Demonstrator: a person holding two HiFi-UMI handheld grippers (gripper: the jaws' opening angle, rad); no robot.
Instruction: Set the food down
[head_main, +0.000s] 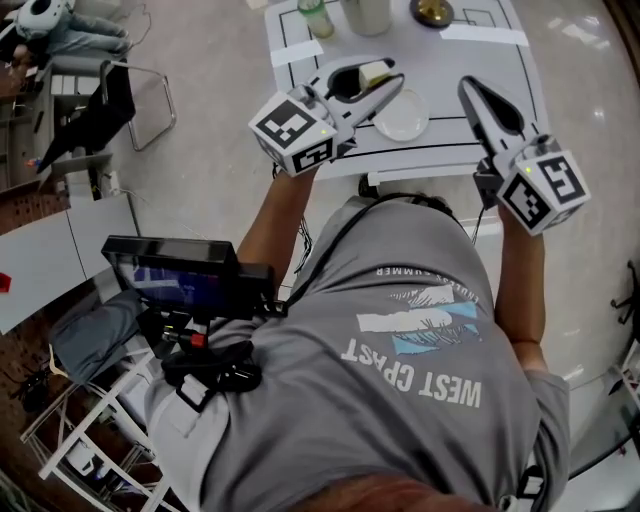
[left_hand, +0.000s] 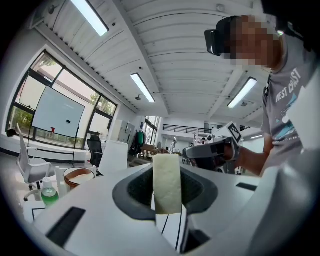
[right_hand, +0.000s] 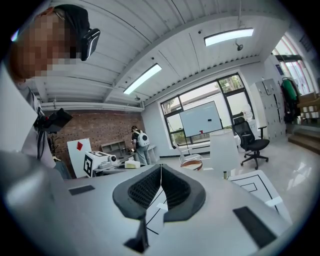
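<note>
While the left gripper (head_main: 385, 80) clamps a pale, spongy slab of food (left_hand: 167, 182) upright between its jaws, it hangs over the table's (head_main: 500, 70) near edge, just left of a small white plate (head_main: 402, 115). The right gripper (right_hand: 160, 192) is pinched closed on nothing. The plate is probably the target, though that is unclear. Lower the food gently and level, letting go only once it rests.

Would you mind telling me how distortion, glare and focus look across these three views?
Head view: fisheye curves the table edges, sheen on the floor. Left gripper view: dark vignette, food fairly sharp, ceiling lights blown out. Right gripper view: same vignette, ceiling lamp glaring.
</note>
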